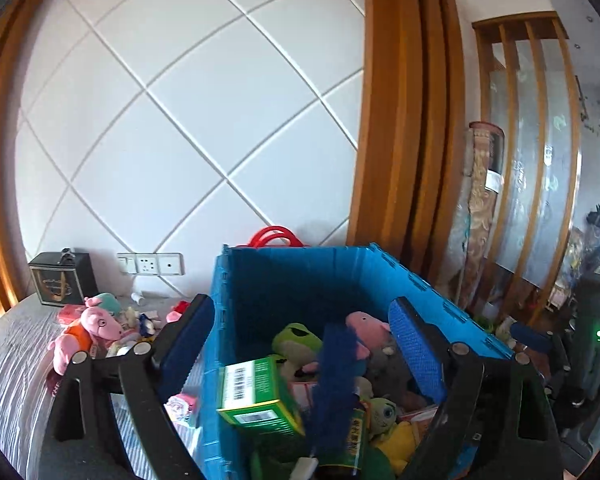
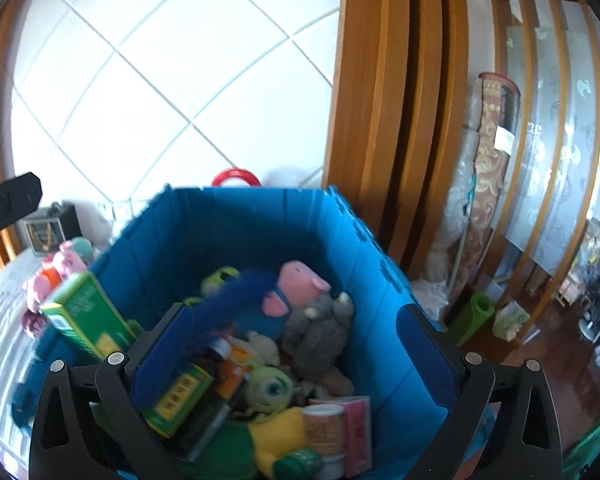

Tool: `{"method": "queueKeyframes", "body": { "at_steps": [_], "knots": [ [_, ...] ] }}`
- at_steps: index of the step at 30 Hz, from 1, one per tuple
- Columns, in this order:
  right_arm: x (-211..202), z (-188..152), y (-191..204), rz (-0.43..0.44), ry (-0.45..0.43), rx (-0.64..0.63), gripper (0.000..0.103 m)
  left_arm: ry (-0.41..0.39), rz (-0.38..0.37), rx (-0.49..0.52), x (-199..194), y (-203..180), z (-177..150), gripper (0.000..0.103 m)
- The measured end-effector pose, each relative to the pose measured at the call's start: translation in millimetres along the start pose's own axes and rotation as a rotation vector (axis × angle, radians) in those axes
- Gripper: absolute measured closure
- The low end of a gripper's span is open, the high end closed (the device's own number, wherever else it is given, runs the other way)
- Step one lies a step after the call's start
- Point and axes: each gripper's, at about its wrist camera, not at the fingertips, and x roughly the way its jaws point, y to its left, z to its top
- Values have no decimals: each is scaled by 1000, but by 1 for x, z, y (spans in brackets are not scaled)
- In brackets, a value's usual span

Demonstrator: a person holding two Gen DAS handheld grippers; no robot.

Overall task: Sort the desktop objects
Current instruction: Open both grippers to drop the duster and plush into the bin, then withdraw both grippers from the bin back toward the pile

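A blue crate (image 1: 300,276) (image 2: 228,224) stands in front of both grippers, filled with plush toys and boxes. My left gripper (image 1: 302,304) is open over its left wall. A green box (image 1: 260,392) hangs tilted between the fingers, touching neither pad. In the right wrist view this green box (image 2: 84,316) sits at the crate's left rim. My right gripper (image 2: 296,310) is open above the crate. A blurred blue fuzzy strip (image 2: 224,316) (image 1: 336,384) is loose between its fingers, over a pink pig plush (image 2: 300,280) and a green one-eyed plush (image 2: 270,390).
Left of the crate, a table with a grey striped cloth (image 1: 16,360) carries a pink pig plush (image 1: 88,328), small clutter and a black box (image 1: 62,280). A tiled wall with sockets (image 1: 150,264) lies behind. A wooden frame and a rolled carpet (image 1: 484,200) stand at right.
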Motion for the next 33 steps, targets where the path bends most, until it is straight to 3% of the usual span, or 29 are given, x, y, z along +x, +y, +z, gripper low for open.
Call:
{"method": "queueKeyframes", "body": {
  "at_steps": [9,15,20,27,33],
  "knots": [
    [-49,8,76,44,-120,-17,0,-28,43,-47,-37,83,-4,13],
    [-77,10,159,80,-175,-31,0,-70,81,-87,-76,173,-15,13],
    [-94,7,246,101,-191,-51,0,-46,131,-111,-103,262,-33,7],
    [-95,-5,342,169,-132,-57,0,22,204,-90,-121,339,-56,7],
    [-76,-8,381,214,-61,-76,0,76,243,-114,-107,374,-68,7]
  ]
}}
